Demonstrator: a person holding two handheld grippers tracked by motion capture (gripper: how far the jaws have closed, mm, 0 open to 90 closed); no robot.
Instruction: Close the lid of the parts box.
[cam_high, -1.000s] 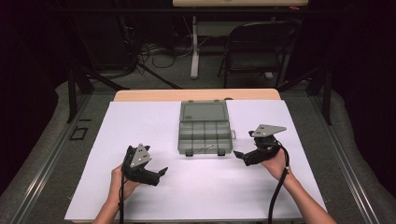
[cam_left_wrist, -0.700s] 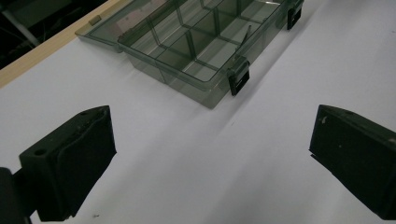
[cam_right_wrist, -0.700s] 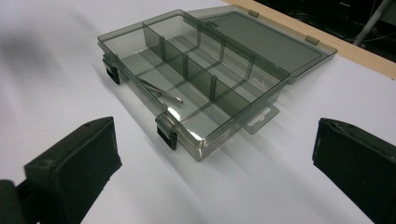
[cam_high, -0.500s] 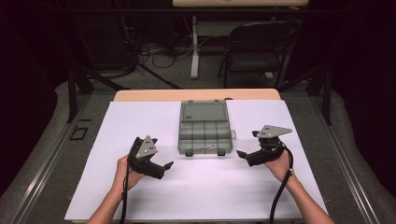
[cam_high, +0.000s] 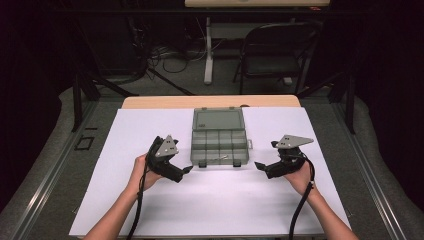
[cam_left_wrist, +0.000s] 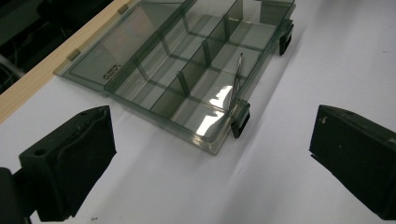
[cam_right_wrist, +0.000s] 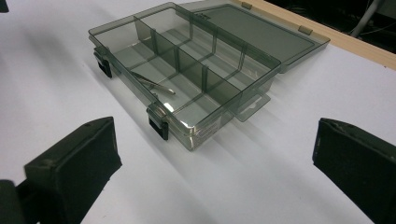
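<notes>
A smoky clear plastic compartment box lies open in the middle of the white table, its lid folded back flat. Thin metal tweezers rest in one front compartment; the other compartments look bare. My left gripper is held just left of the box's front corner, open, with nothing between its jaws. Off the box's front right corner, my right gripper is also open and holds nothing.
Two black latches stick out from the box's front wall. The white sheet covers a wooden table whose far edge shows behind the lid. A folding chair stands beyond it.
My left gripper has moved forward and to the right, closer to the box's front left corner. The right gripper has hardly shifted. The box has not moved.
</notes>
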